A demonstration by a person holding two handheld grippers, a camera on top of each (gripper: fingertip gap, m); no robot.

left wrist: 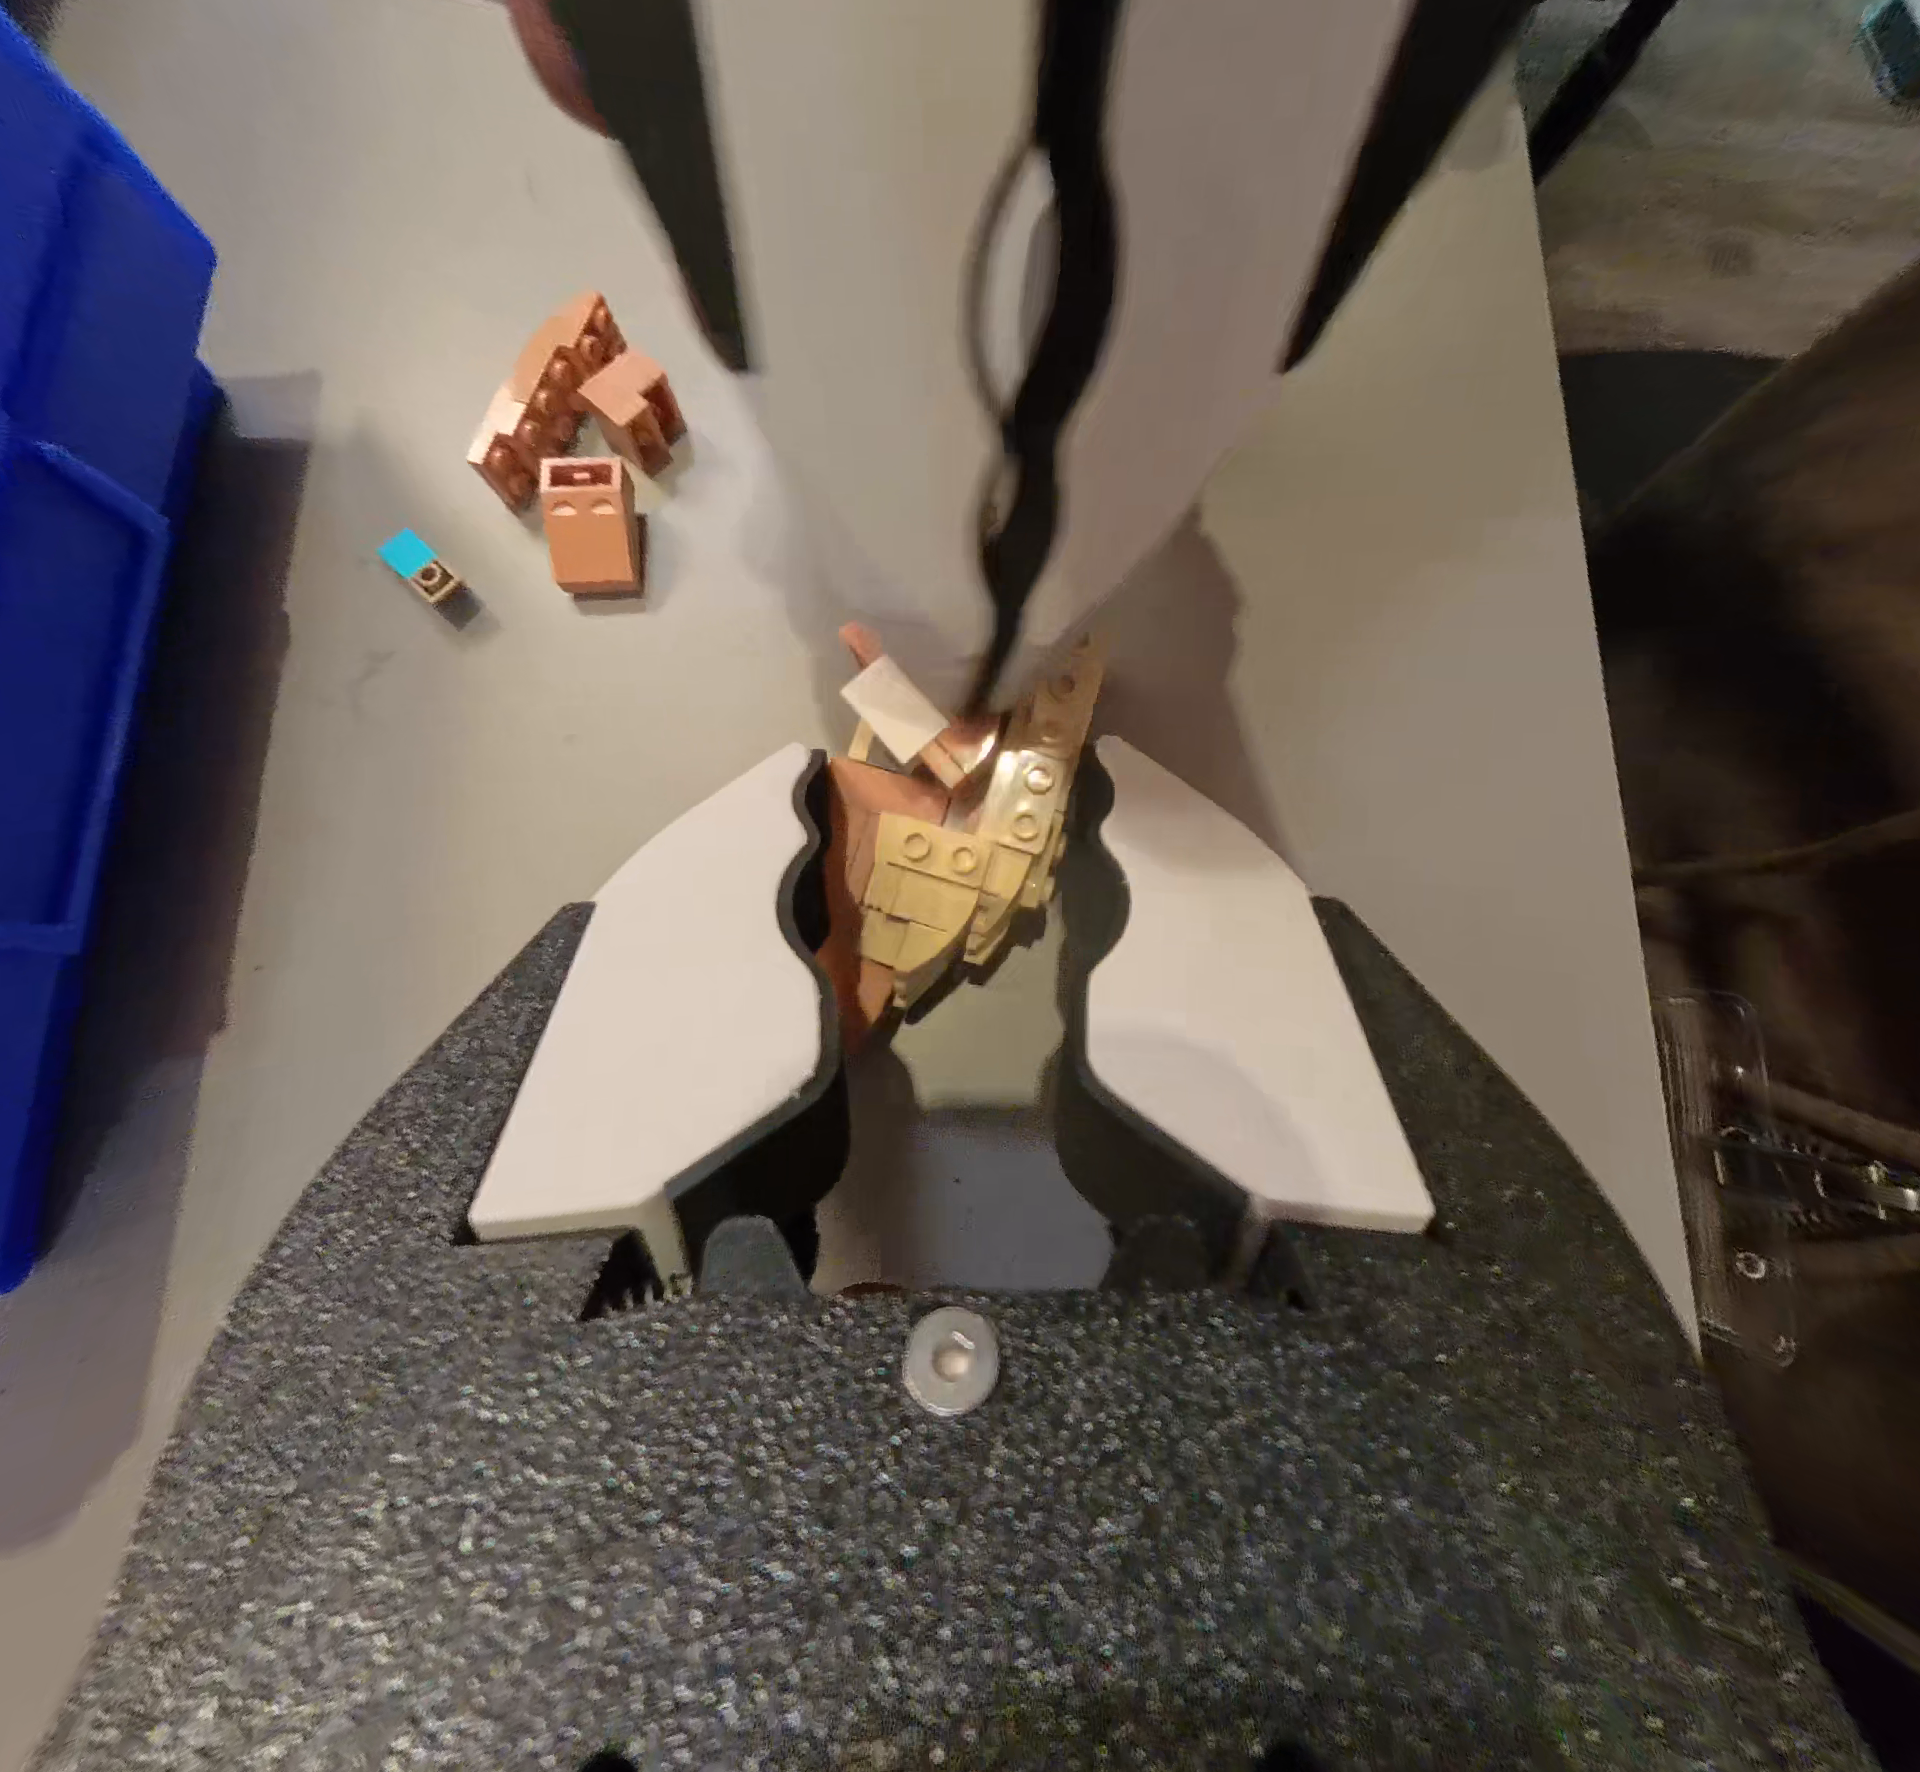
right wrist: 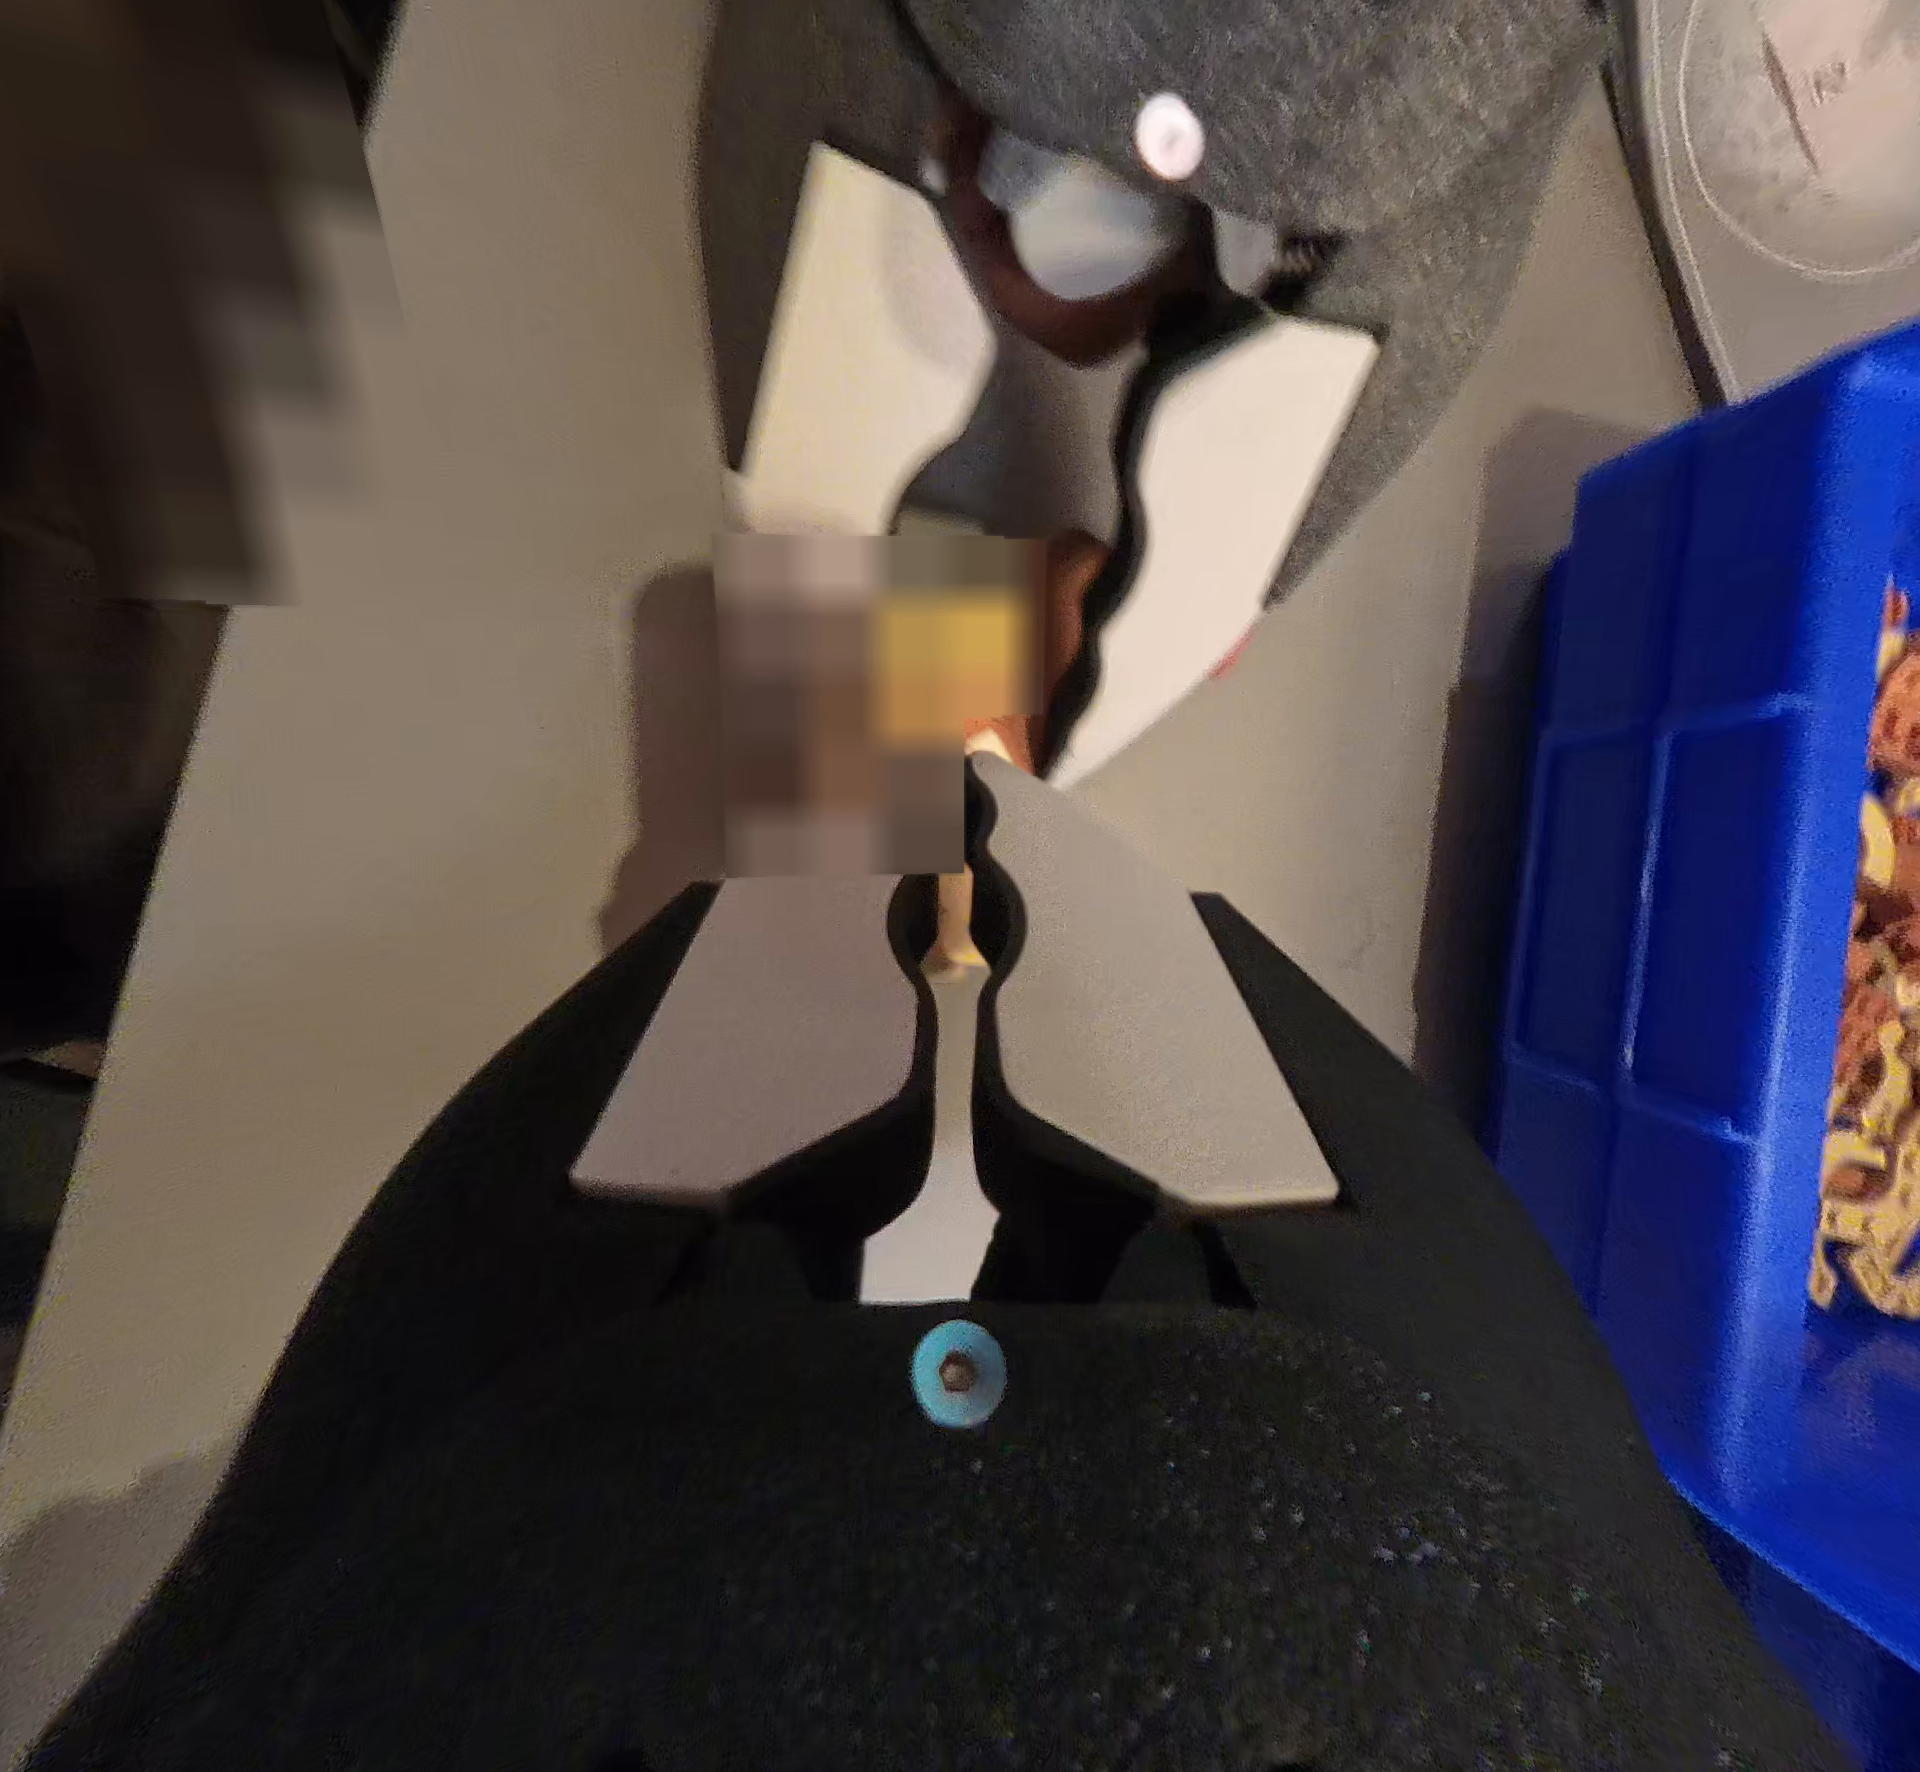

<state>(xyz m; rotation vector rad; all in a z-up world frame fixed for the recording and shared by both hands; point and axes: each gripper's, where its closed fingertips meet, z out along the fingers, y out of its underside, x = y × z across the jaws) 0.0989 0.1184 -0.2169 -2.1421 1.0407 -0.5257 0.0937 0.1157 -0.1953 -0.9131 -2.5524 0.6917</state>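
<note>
While my left jaws (left wrist: 951,849) clamp a tan-and-brown brick model (left wrist: 935,881), my right jaws (left wrist: 987,683) pinch a small piece at its top. Loose bricks (left wrist: 577,434) lie unused on the bench (left wrist: 364,787).

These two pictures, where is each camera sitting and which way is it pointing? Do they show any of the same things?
Left wrist view: sits on the left gripper, looking down along its fingers at a tan and brown brick model clamped between them over a grey table; loose brown bricks lie beyond.
Right wrist view: sits on the right gripper, looking along its nearly closed fingers towards the left gripper; a thin pale piece sits between them.
Shared: both grippers, the table, the blue bin.
</note>
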